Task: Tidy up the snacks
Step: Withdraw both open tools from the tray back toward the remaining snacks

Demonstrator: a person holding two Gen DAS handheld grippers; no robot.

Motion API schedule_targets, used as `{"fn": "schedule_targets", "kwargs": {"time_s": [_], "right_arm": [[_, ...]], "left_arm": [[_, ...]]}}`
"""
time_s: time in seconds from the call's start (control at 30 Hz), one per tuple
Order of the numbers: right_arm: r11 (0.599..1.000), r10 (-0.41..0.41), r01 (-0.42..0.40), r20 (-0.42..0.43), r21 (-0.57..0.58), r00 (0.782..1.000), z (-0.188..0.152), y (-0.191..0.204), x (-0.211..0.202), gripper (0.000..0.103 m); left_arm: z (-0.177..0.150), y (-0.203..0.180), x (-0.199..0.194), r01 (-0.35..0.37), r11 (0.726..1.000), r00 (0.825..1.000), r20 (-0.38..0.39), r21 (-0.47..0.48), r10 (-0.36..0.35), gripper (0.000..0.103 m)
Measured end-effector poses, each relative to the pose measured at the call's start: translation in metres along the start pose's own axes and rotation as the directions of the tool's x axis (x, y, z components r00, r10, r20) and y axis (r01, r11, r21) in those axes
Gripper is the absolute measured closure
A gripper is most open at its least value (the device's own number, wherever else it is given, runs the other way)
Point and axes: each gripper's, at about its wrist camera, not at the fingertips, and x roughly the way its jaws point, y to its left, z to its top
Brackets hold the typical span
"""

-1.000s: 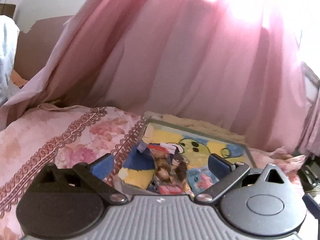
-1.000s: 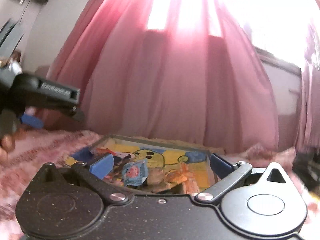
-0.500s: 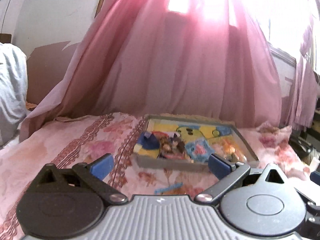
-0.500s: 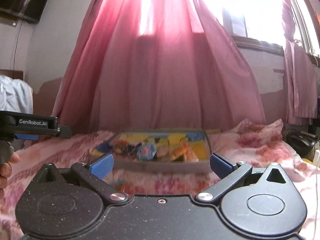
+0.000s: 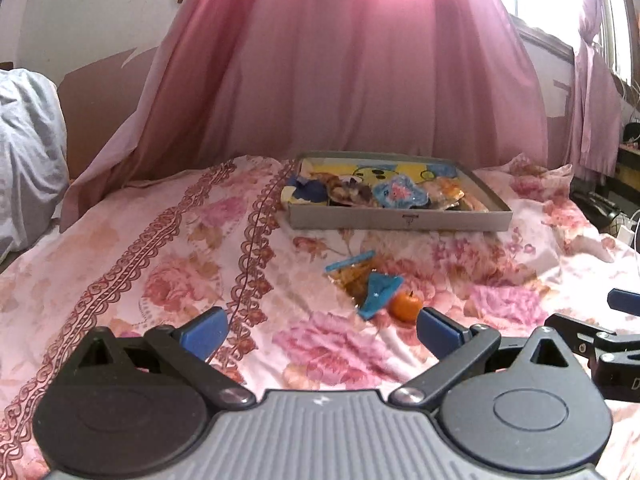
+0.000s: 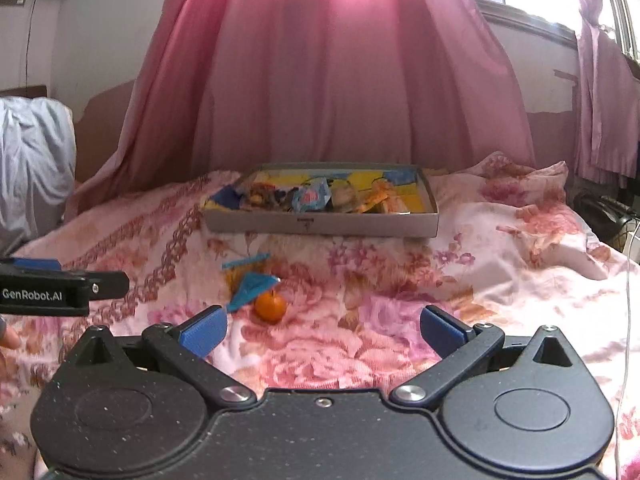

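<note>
A shallow grey box (image 5: 400,219) (image 6: 320,225) with a yellow cartoon lining sits far back on the floral bedspread and holds several snack packets (image 5: 394,194) (image 6: 310,197). In front of it lie a clear packet with a blue strip (image 5: 352,268) (image 6: 244,266), a blue wrapper (image 5: 378,294) (image 6: 250,290) and a small orange (image 5: 406,306) (image 6: 271,307). My left gripper (image 5: 320,330) is open and empty, well short of these loose items. My right gripper (image 6: 322,326) is also open and empty, with the orange just beyond its left finger.
A pink curtain (image 5: 360,80) hangs behind the box. A grey pillow (image 5: 28,160) lies at the left. Dark clutter and cables (image 6: 604,212) sit off the bed's right edge. The other gripper's arm shows at the left edge (image 6: 52,290) of the right wrist view.
Both grippers have pulled back from over the box toward the near side of the bed. The loose packet, blue wrapper and orange have come into view.
</note>
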Motion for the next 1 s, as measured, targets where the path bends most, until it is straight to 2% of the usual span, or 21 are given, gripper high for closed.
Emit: {"fn": "schedule_targets", "kwargs": {"time_s": [0.27,0.67,1.0], "right_arm": [[1.0,0.011,-0.012,-0.028,-0.028,1.0,-0.003,0.006,0.005,0.001],[1.0,0.022,-0.022,-0.083,0.001,0.996,-0.005,0.005,0.019,0.001],[0.999,0.038,-0.033,-0.132,0.04,0.991,-0.005,0.001,0.035,0.001]], "left_arm": [[-0.006,0.003,0.002,-0.026,1.0,0.999,-0.025,0.008,0.026,0.001],[-0.012,0.008,0.019,-0.07,0.997,0.993,-0.102,-0.027,0.067,0.001],[-0.012,0.011,0.029,-0.093,0.994,0.988,-0.129,-0.05,0.086,0.001]]}}
